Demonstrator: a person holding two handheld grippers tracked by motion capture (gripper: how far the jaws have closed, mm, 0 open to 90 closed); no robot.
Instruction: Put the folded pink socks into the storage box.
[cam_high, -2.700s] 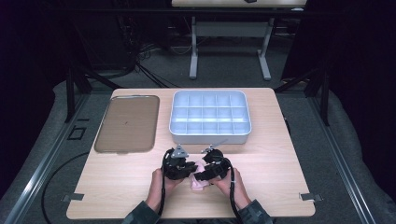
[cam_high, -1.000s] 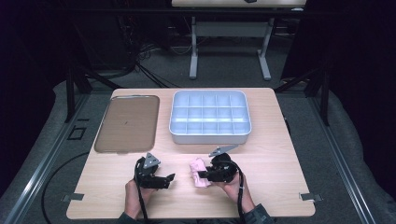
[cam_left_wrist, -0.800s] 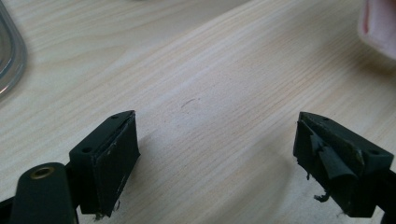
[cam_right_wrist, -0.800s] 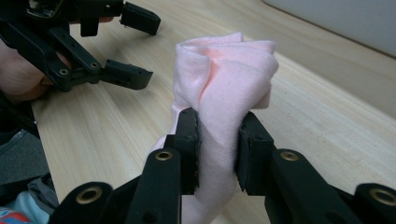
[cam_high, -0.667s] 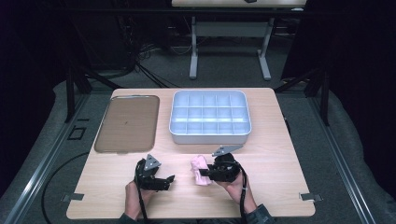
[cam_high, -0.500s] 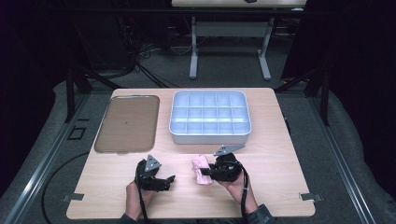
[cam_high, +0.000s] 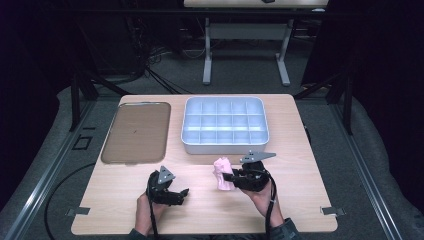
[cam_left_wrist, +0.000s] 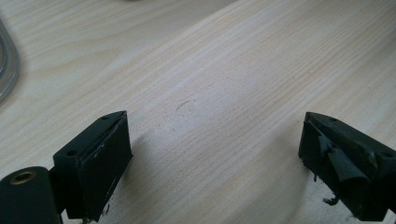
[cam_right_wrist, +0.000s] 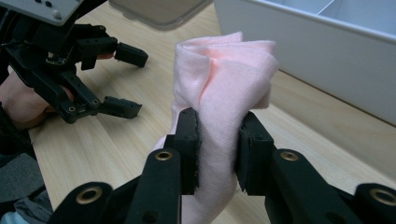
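Room: dark, black-curtained space, grey carpeted floor (cam_high: 250, 75), a second table's legs (cam_high: 245, 55) at the far end, cables on the floor behind.

Tabletop (cam_high: 300, 200): pale wood-grain laminate, matt, bare across the near half. Looks smooth but not slick; a soft thing laid on it should stay put.

White compartment tray (cam_high: 225, 145): far centre-right, gridded into many small cells, all seemingly empty. Its near wall stands just beyond the cloth in the right gripper view.

Flat brown lid or tray (cam_high: 136, 131): far left, beside the white tray, apart from it.

Right claw (cam_right_wrist: 218, 140): closed on a bunched pink cloth (cam_right_wrist: 224, 79), pads pinching the middle of the bundle, folds mushrooming above the jaws. In the high view the cloth (cam_high: 221, 172) is held just off the near tabletop, in front of the white tray.

Left claw (cam_left_wrist: 215, 154): spread wide, nothing between the jaws, hovering low over bare wood at the near left (cam_high: 167, 187), well apart from the cloth.

Handling judgement: the cloth is a light, soft knit, limp, compressible, not fragile, not slippery. It will sag and unfold if gripped by an edge. The mid-bundle pinch seems sound; a second hold, if wanted, belongs on the loose upper fold.
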